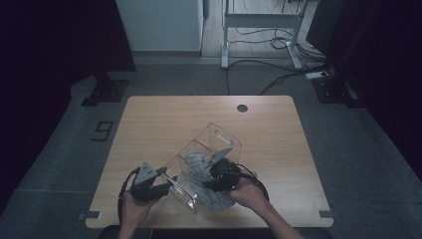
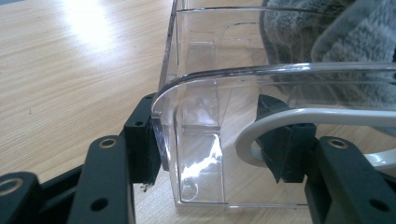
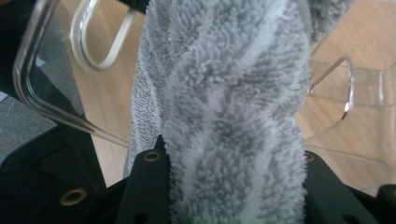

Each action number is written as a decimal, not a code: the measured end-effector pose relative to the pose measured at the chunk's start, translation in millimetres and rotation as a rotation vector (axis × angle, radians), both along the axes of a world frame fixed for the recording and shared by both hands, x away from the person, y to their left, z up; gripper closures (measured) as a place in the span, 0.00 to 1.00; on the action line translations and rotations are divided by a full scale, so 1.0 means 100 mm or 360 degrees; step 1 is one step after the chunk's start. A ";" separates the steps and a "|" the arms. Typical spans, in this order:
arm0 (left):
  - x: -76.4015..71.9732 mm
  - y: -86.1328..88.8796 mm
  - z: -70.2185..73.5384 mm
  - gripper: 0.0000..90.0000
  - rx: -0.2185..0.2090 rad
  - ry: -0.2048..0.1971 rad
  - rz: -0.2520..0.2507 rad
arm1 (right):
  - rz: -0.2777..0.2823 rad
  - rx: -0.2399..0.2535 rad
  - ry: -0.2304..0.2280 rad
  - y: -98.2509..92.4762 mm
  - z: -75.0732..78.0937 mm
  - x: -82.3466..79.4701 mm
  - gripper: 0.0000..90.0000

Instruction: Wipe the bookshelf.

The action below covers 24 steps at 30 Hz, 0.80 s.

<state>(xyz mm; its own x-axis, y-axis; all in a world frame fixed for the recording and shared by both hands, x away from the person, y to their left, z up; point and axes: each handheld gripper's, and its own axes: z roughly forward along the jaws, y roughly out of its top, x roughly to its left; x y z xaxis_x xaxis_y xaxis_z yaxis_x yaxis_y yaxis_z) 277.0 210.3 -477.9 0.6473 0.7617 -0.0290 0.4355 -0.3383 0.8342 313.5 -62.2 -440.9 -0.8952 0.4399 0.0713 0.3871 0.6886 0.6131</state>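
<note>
A clear plastic box (image 1: 219,139) with inner dividers lies tilted on the wooden table (image 1: 164,119). My left gripper (image 1: 166,181) is shut on the box's near-left end. In the left gripper view the jaws of the left gripper (image 2: 215,149) stand either side of the box's curved clear wall (image 2: 196,116), beside a handle cut-out. A fluffy grey towel (image 1: 209,196) sits partly in the box and spills over its near side. My right gripper (image 1: 211,177) is shut on that towel. In the right gripper view the towel (image 3: 224,93) bulges between the jaws of the right gripper (image 3: 233,163), with the box's wall (image 3: 46,107) behind.
A round cable hole (image 1: 242,108) sits near the table's far edge. Bare tabletop lies to the left, right and back of the box. On the floor beyond are a white desk frame (image 1: 259,22), cables and a power strip (image 1: 318,75).
</note>
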 end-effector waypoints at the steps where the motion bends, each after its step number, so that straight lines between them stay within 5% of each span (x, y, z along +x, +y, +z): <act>1: 0.00 0.00 0.00 0.49 0.0000 0.0000 0.0001 | -0.0001 -0.0005 -0.0001 0.00 -0.02 -0.01 0.71; 5: 0.00 0.00 0.00 0.49 0.0000 -0.0003 0.0009 | -0.0014 -0.0075 -0.0032 0.03 -0.15 -0.03 0.71; 11: 0.01 -0.01 0.00 0.49 0.0001 -0.0005 0.0024 | -0.0041 -0.0012 -0.0017 0.00 -0.24 0.00 0.71; 24: 0.04 -0.02 0.00 0.49 0.0001 -0.0005 0.0045 | -0.0072 -0.0009 -0.0033 0.00 -0.38 0.03 0.71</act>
<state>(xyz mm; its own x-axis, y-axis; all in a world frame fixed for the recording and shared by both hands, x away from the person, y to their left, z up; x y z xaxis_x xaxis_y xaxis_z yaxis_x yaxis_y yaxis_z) 281.3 208.5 -477.9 0.6258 0.7795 -0.0266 0.4420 -0.3263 0.8356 316.8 -62.4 -479.3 -0.8756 0.4805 0.0504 0.4055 0.6741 0.6174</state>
